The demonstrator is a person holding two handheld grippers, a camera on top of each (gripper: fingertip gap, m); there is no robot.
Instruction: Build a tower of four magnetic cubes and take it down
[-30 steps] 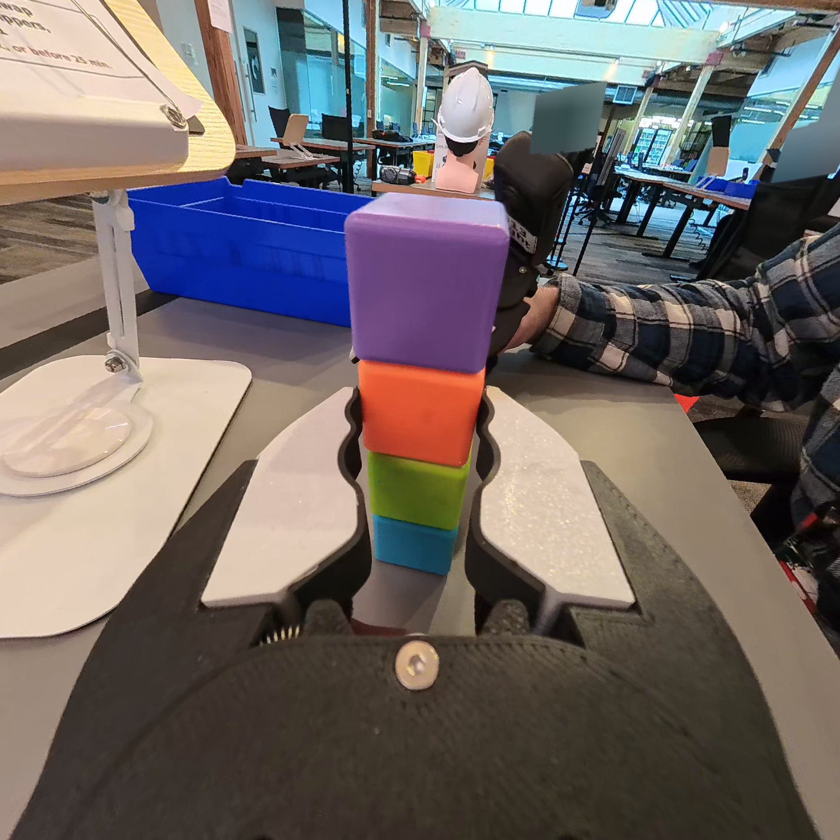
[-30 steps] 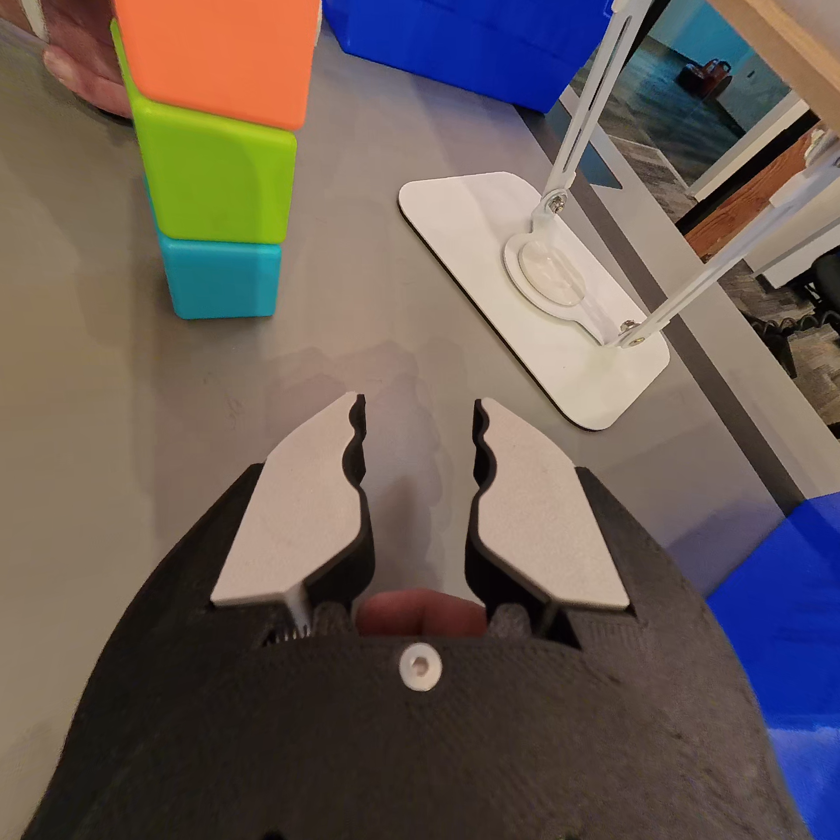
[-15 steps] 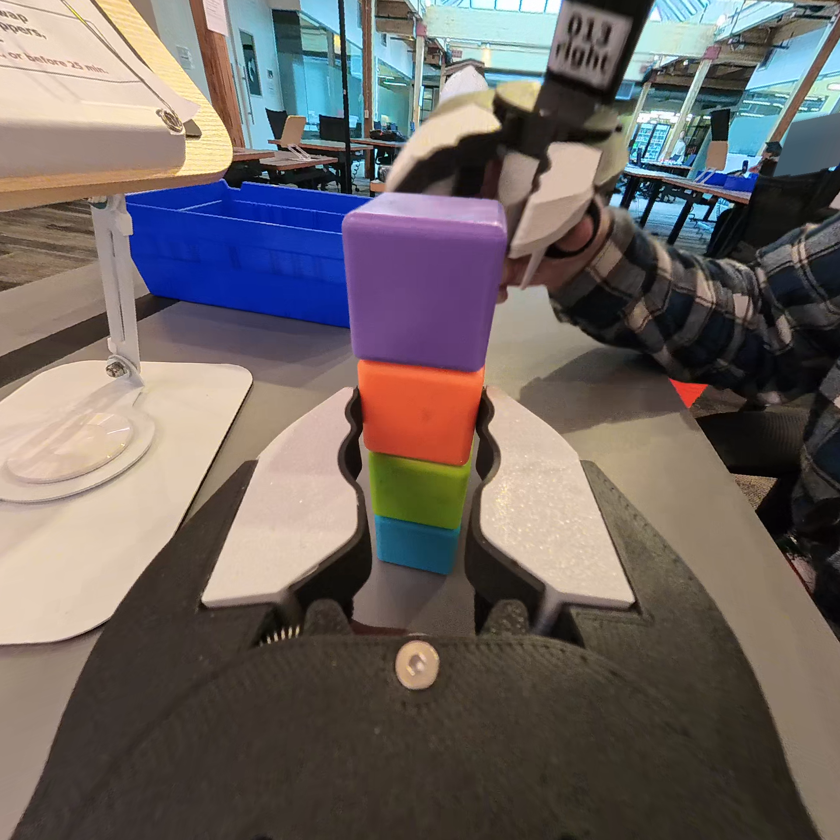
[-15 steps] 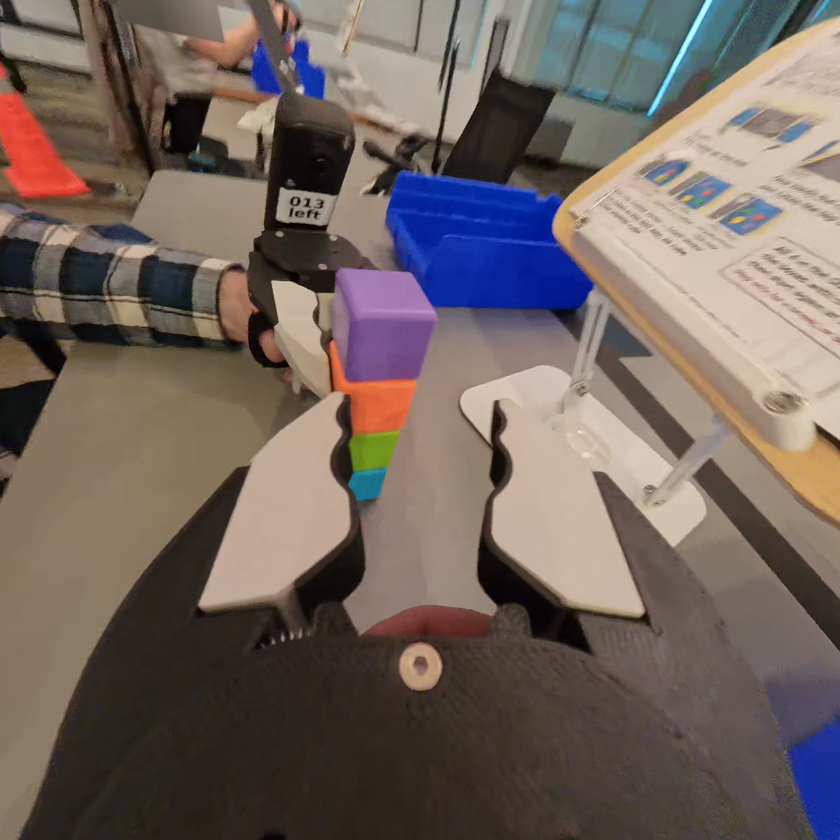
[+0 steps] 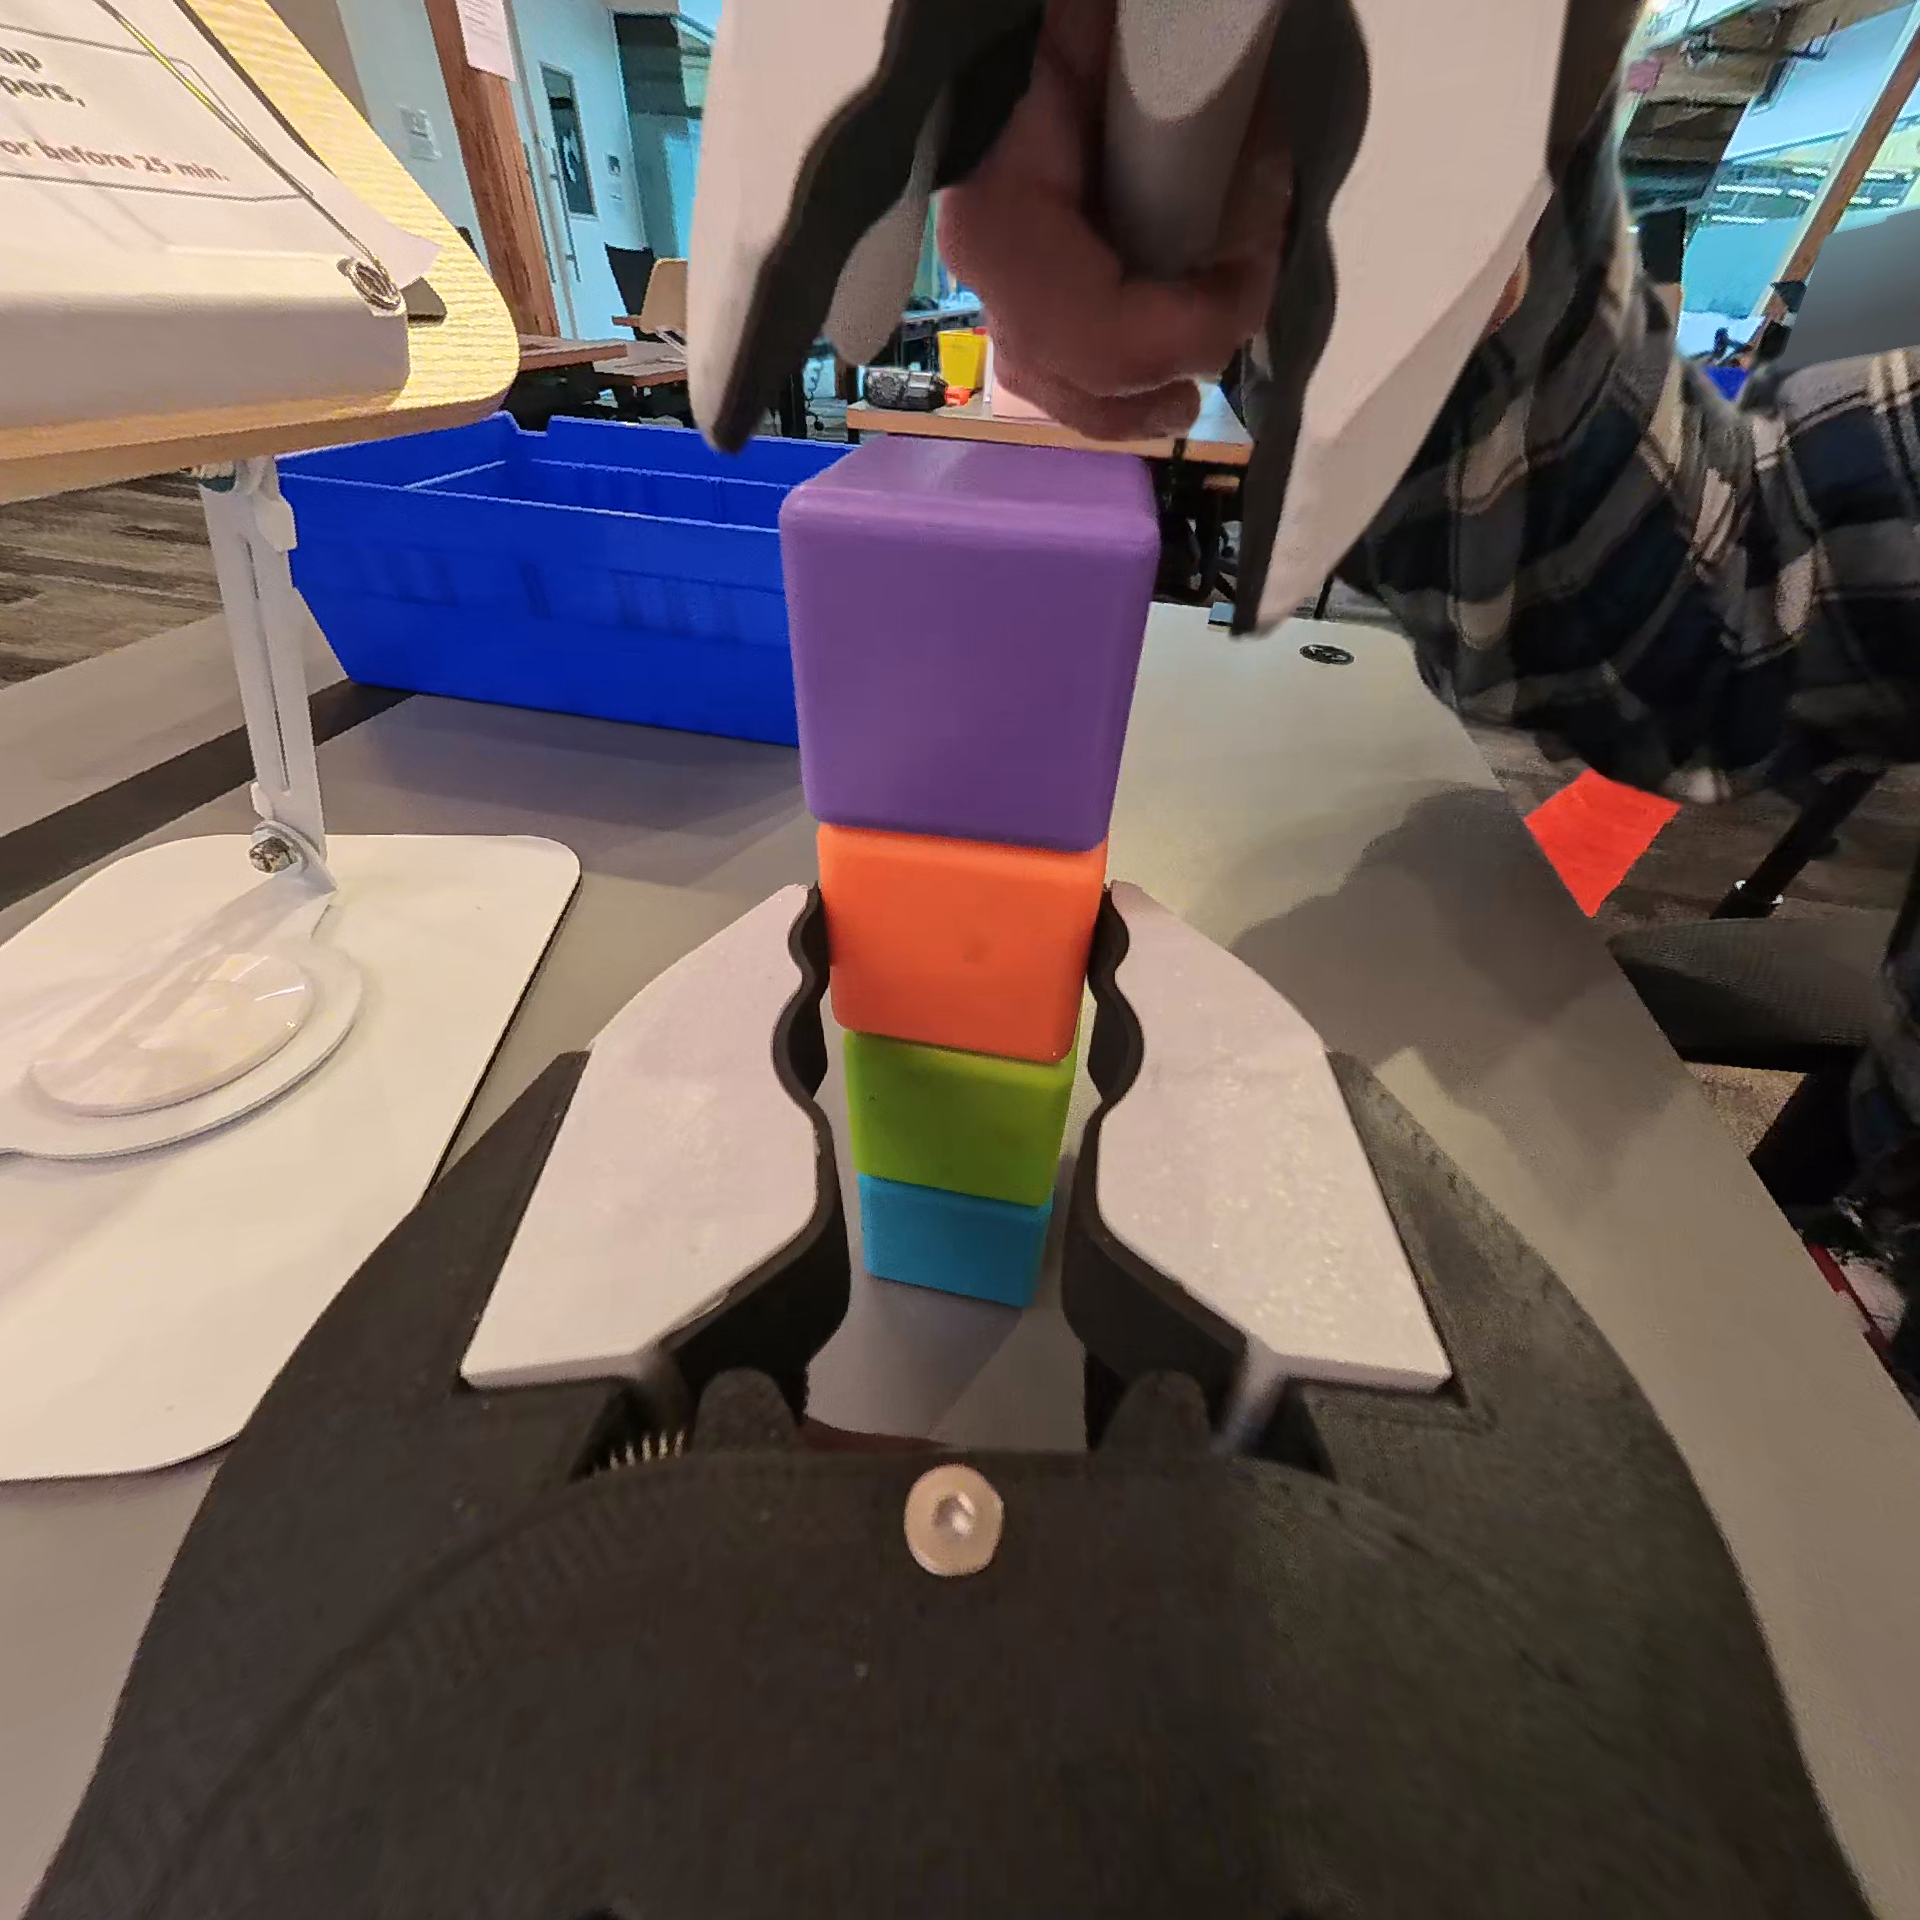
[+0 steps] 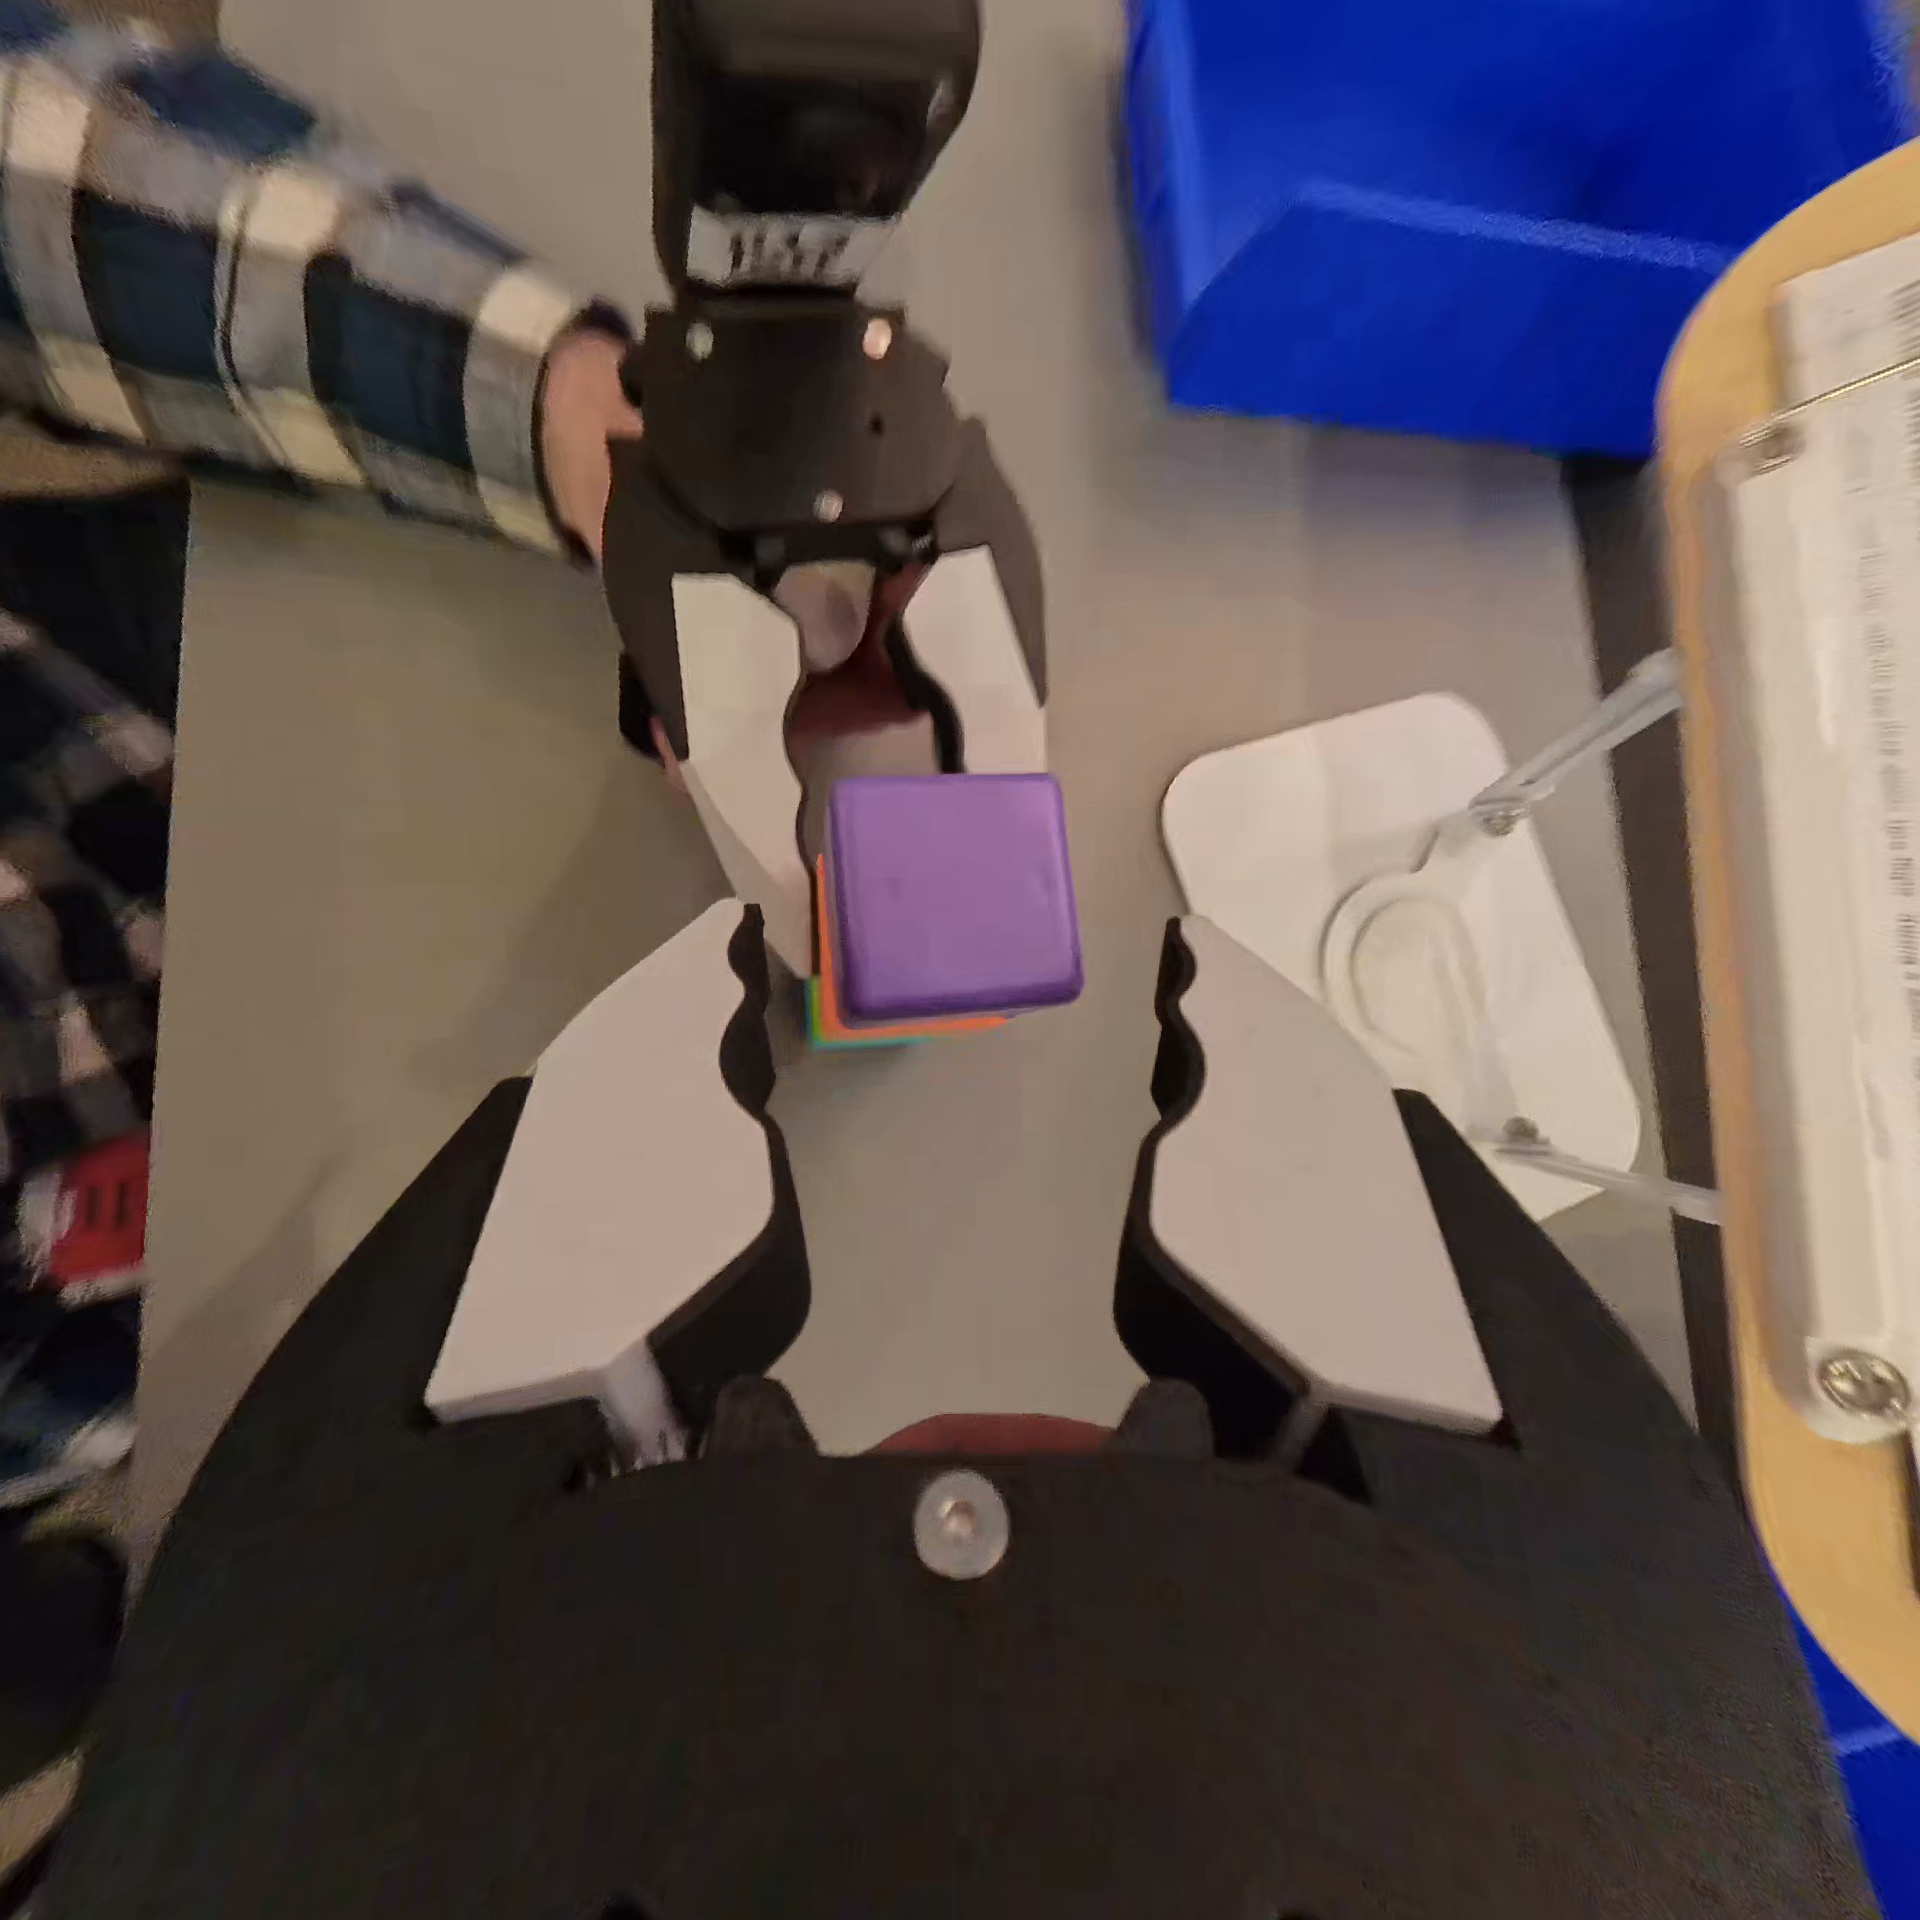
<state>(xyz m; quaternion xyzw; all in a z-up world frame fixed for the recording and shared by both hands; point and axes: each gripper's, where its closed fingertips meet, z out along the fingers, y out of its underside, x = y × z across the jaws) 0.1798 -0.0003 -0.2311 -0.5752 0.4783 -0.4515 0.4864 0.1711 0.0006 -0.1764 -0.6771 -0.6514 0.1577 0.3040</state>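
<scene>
Jaws spread, right gripper (image 6: 961,940) points down over purple cube (image 6: 951,899); left gripper (image 5: 961,920) pinches orange cube (image 5: 961,940).

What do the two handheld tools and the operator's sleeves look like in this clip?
Both tools share one design: a textured black body with a silver centre screw and two light grey fingers with wavy black inner edges. The left tool carries a white label on its black upper housing. The right tool matches. The sleeves are navy-and-white plaid.

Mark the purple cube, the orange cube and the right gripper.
purple cube (image 5: 966,665): left wrist view, front face.
orange cube (image 5: 961,940): left wrist view, front face, between the fingers.
right gripper (image 6: 961,966): right wrist view, midway between its open fingertips.
</scene>
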